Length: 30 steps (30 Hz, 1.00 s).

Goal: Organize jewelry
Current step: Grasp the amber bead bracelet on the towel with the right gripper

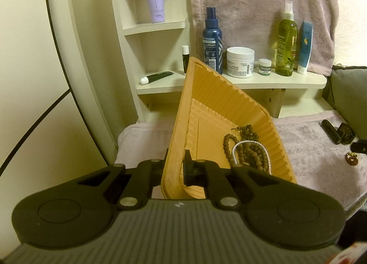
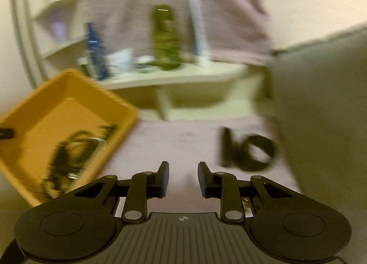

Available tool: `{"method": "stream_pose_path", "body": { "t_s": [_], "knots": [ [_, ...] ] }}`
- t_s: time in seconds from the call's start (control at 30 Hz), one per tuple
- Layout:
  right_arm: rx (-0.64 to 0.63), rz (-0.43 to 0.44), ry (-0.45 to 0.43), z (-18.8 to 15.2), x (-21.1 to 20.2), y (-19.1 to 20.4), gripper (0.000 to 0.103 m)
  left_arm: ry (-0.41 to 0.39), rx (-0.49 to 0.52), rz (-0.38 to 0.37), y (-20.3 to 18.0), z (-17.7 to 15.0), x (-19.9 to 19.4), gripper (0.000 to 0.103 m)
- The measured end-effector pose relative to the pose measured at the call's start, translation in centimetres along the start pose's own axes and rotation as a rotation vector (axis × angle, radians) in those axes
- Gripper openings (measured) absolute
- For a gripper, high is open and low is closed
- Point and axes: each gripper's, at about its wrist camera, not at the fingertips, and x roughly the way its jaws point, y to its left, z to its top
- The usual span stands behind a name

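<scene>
The left gripper has its jaws clamped on the near rim of the tilted ribbed orange plastic tray holding brown wooden bead strands, while the right gripper hangs above the pinkish cloth, jaws parted and empty.

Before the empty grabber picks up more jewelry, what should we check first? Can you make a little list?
1. Left gripper clamped on the ridged orange plastic tray wall: ok.
2. Tray level: not ok, tilted.
3. Brown wooden bead necklace and white pearl strand inside tray: ok.
4. Right gripper open and empty: ok.
5. Small gold beaded ring on the pink towel, reachable: cannot tell.
6. Right view sharp: not ok, blurred.
</scene>
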Motion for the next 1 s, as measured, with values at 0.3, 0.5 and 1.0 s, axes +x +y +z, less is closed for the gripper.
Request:
{"method": "stream_pose_path", "body": {
  "t_s": [0.3, 0.5, 1.0],
  "knots": [
    [-0.056, -0.125, 0.043, -2.2, -0.4, -2.2, 0.028, -0.002, 0.005, 0.0, -0.2, 0.1, -0.2, 0.007],
    [-0.097, -0.124, 0.047, -2.5, 0.8, -1.5, 0.028, -0.002, 0.007, 0.002, -0.2, 0.1, -0.2, 0.007],
    [-0.054, -0.137, 0.073, -1.5, 3.6, -2.9, 0.022, 0.001, 0.005, 0.003, -0.1, 0.0, 0.0, 0.007]
  ]
}}
